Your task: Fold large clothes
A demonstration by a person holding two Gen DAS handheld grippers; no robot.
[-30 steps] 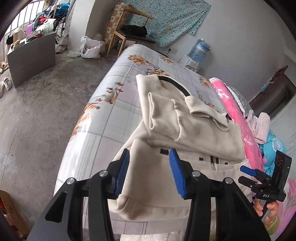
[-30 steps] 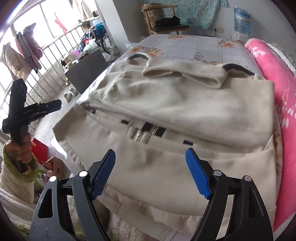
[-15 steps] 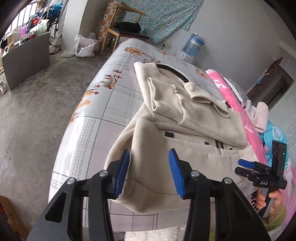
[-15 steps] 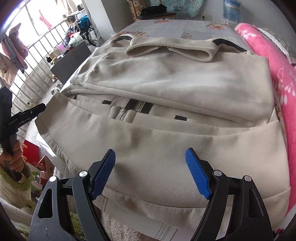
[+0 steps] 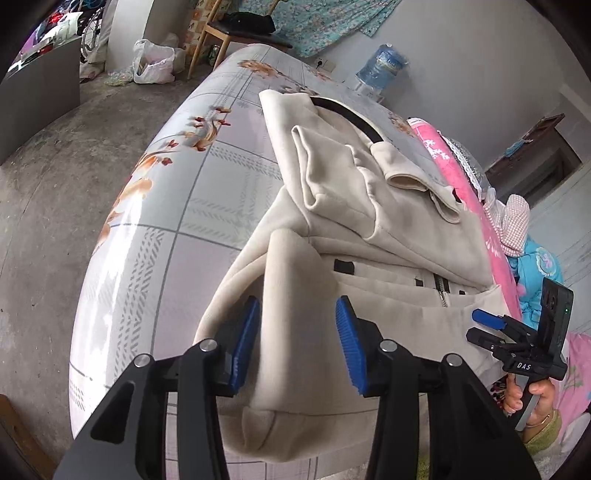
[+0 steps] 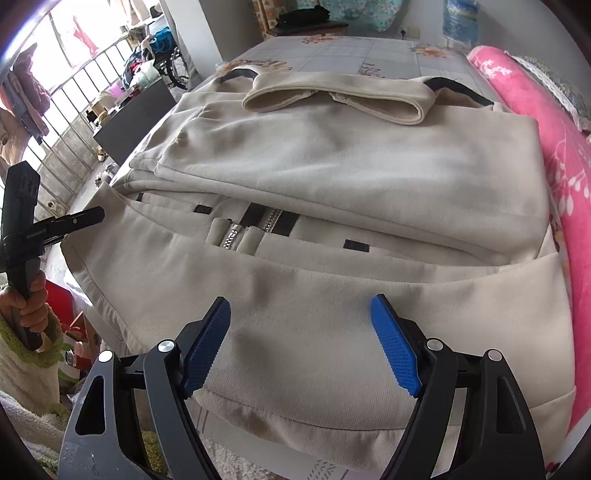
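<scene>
A cream zip jacket (image 5: 373,206) lies on the bed, sleeves folded over its chest, collar at the far end. In the left wrist view my left gripper (image 5: 298,345) hovers at the jacket's near left hem corner. Its blue pads straddle a raised fold of the cloth without visibly pressing on it. The right wrist view shows the jacket (image 6: 351,166) from its hem side, with the zipper (image 6: 255,229) peeking out under the folded sleeves. My right gripper (image 6: 301,347) stands wide open just above the hem's middle, nothing in it. Each gripper appears in the other's view: right gripper (image 5: 480,328), left gripper (image 6: 88,218).
The bed sheet (image 5: 177,206) is grey checked with orange flowers. A pink blanket (image 6: 554,147) runs along the jacket's right side. Beyond the bed stand a wooden chair (image 5: 236,33), a water bottle (image 5: 384,66), a plastic bag (image 5: 153,66) and a grey cabinet (image 5: 40,99) on the concrete floor.
My left gripper has come down and closer to the jacket's near left corner, which now lies between its pads. The right gripper has tipped a little nearer the hem, still wide open.
</scene>
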